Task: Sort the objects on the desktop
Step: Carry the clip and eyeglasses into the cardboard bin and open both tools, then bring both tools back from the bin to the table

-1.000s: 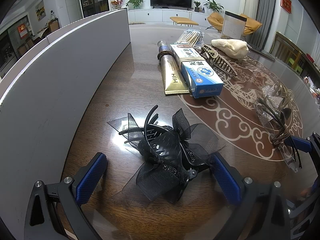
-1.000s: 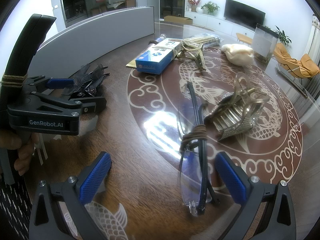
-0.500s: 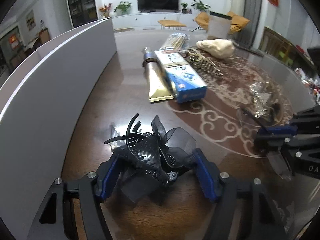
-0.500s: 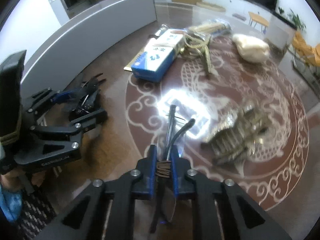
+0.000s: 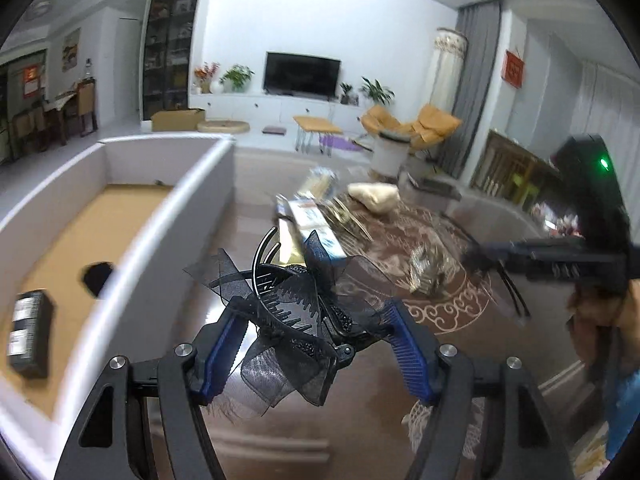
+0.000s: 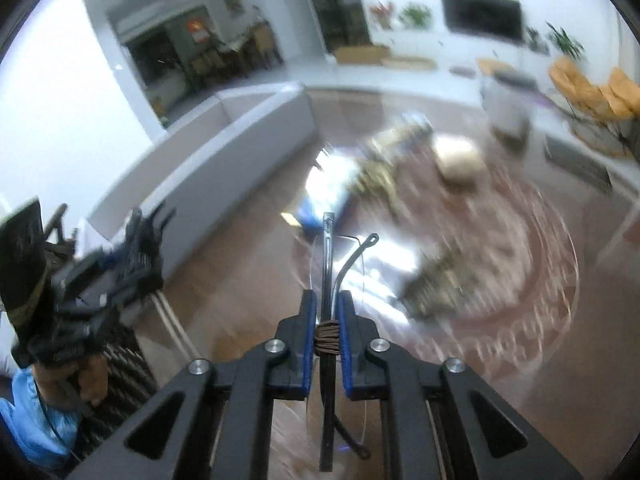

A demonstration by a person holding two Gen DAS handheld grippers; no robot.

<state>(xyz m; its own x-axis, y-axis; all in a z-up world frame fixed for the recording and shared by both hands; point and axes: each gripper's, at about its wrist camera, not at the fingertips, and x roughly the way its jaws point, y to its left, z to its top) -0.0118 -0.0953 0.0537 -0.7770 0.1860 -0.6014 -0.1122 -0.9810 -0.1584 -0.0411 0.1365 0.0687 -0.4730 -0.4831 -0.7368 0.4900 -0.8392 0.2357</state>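
The left gripper (image 5: 316,350) pinched a black bow hair clip (image 5: 296,312) between its blue pads and held it clear above the surface (image 5: 372,392). The open grey box (image 5: 188,188) lay to the left of this gripper, its cardboard floor lower than the clip and its near wall running away along the left edge of the surface; of the two grippers, the left was the nearer to it. The coming move probably turned on carrying the clip leftward over that wall. A small dark packet (image 5: 28,332) with pale labels already lay in the box; its print could not be read.

The right gripper (image 6: 325,334) was pressed together on a pair of folded glasses (image 6: 330,280), bound by a brown band, whose long axis ran forward along the fingers. From there the box (image 6: 224,152) lay ahead and to the left. Writing on the blue carton (image 5: 316,224) at the middle of the surface was blurred beyond reading.
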